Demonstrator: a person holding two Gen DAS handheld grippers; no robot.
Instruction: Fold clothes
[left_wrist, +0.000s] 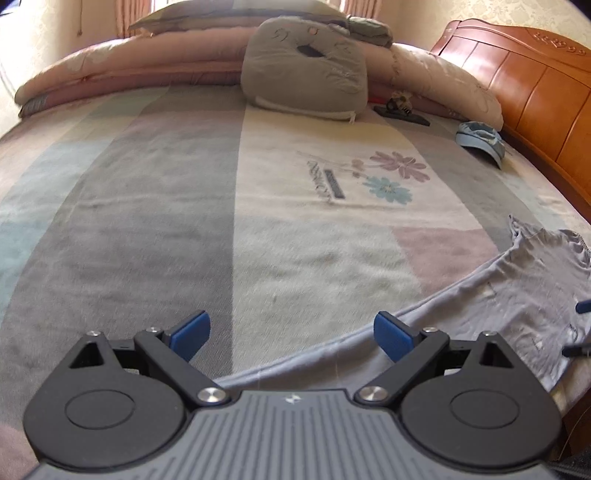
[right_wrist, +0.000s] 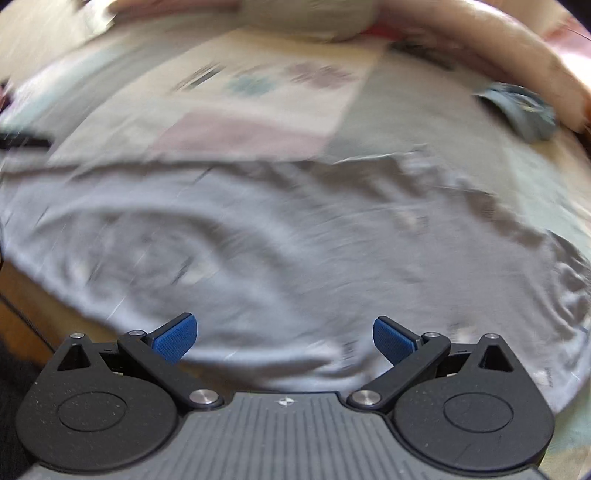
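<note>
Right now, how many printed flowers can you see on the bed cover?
2. A purple flower sits toward the headboard, and a blue flower lies just below it, nearer the grey T-shirt. The shirt may hide more prints.

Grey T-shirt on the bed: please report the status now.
Left gripper open, empty, at the shirt's edge. Right gripper open, empty, over the grey T-shirt. Shirt spread on the bed, wrinkled, not yet folded. Nothing on it.

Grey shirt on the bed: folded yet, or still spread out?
Spread out. The grey shirt lies in one wrinkled layer across the bed, no fold visible. Both the left gripper and right gripper are open, holding nothing.
</note>
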